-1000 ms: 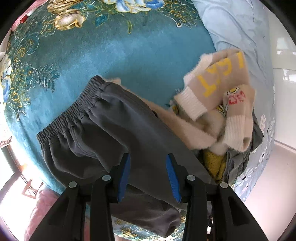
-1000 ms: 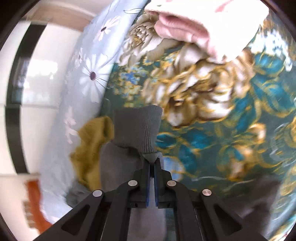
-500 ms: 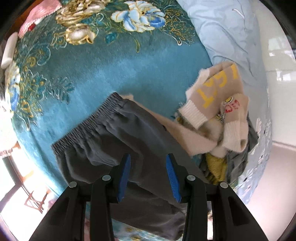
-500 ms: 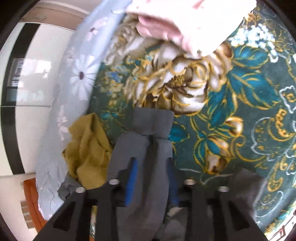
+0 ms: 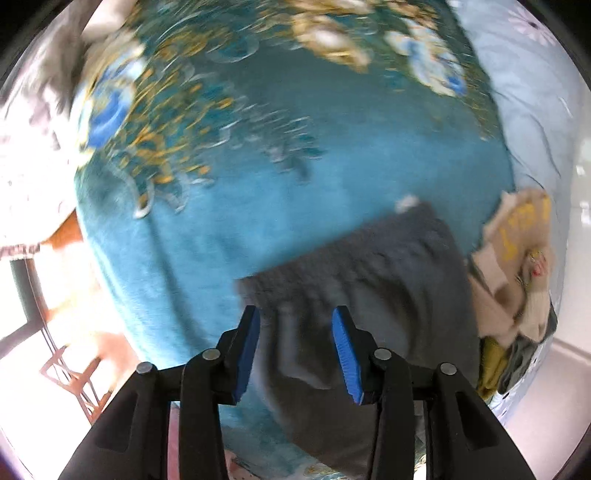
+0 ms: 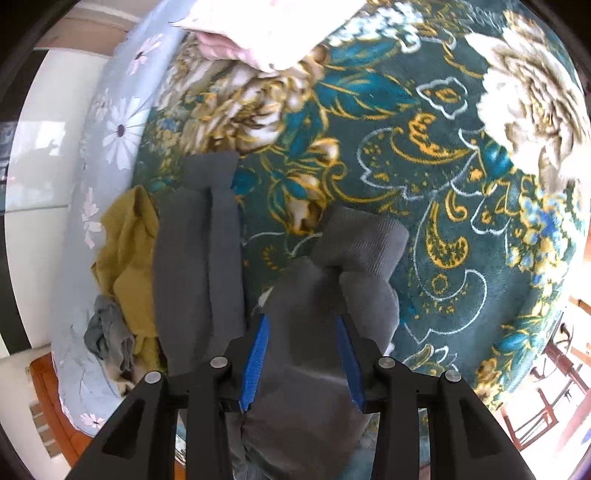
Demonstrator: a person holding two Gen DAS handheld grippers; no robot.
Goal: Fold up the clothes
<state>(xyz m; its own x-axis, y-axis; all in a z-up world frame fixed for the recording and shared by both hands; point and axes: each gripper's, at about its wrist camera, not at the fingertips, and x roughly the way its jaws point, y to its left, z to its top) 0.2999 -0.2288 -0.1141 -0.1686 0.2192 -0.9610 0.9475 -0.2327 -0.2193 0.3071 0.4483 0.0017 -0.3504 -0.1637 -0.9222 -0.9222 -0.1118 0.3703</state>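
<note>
Grey sweatpants [image 5: 369, 280] lie on the teal floral blanket [image 5: 258, 184]. In the left wrist view their waistband end lies just ahead of my open, empty left gripper [image 5: 295, 347]. In the right wrist view the two legs [image 6: 201, 258] stretch away, each ending in a ribbed cuff. My right gripper [image 6: 301, 354] is open above the right leg [image 6: 332, 295], which bunches between its fingers; it grips nothing.
A beige sweater with yellow lettering [image 5: 517, 251] lies in a heap right of the pants, over mustard cloth [image 6: 129, 251] and a grey scrap [image 6: 107, 332]. A pink folded garment [image 6: 258, 33] lies at the far end. The bed's edge drops off at left [image 5: 74, 295].
My right gripper has opened and let go of the pant cuff, then shifted to the other leg. My left gripper has swung left toward the waistband; that view is blurred by motion.
</note>
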